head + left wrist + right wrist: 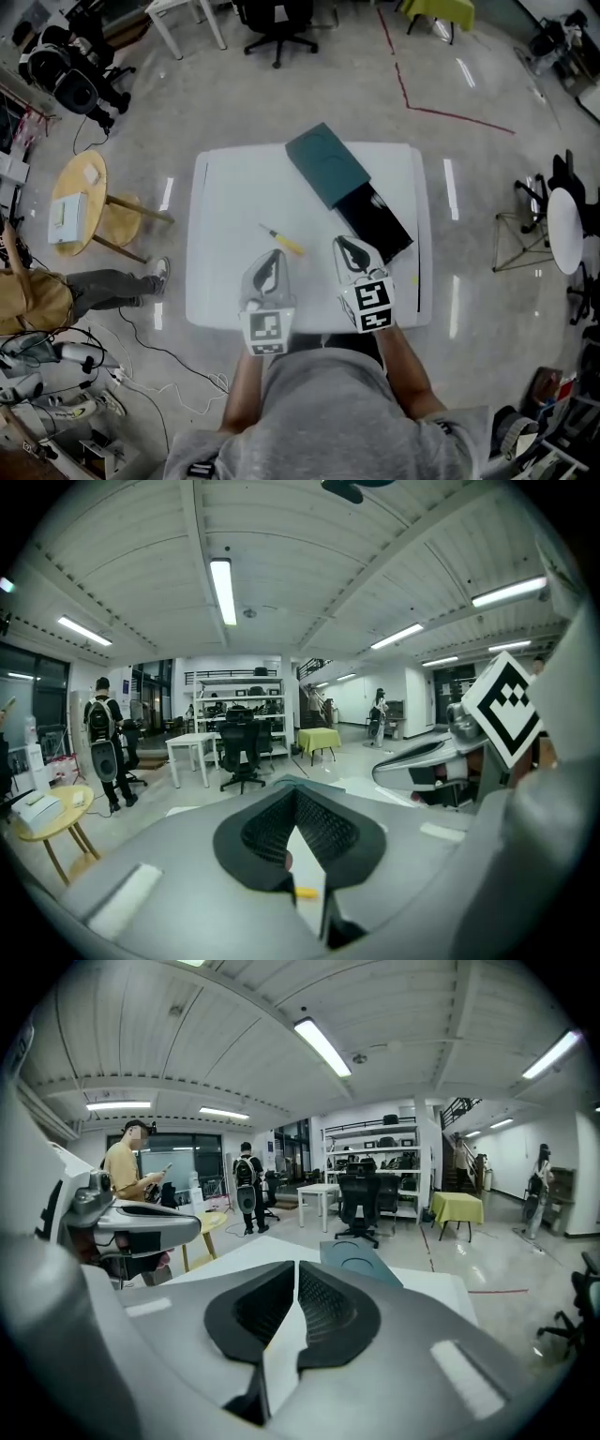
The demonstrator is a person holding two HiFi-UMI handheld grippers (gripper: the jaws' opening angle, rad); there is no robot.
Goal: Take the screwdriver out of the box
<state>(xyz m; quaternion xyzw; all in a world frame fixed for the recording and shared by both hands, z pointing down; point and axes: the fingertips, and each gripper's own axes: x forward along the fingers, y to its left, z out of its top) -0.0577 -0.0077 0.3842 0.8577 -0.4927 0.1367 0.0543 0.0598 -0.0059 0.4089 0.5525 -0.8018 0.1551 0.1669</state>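
Note:
The screwdriver [283, 240], thin-shafted with a yellow handle, lies on the white table [225, 197], outside the box. The box is a teal sleeve [326, 166] with a black tray [375, 220] slid out toward me. My left gripper [274, 255] hovers just on the near side of the screwdriver, shut and empty; a bit of the yellow handle [305, 891] shows below its jaws [296, 794]. My right gripper [349, 246] hangs by the tray's near end, shut with nothing in it [297, 1267]. The teal sleeve [359, 1262] lies ahead of it.
A round wooden side table [80, 197] and a seated person's legs [112, 281] are left of the table. An office chair [277, 23] stands beyond it. Cables and gear litter the floor at lower left. A dark strip [419, 281] lies along the table's right edge.

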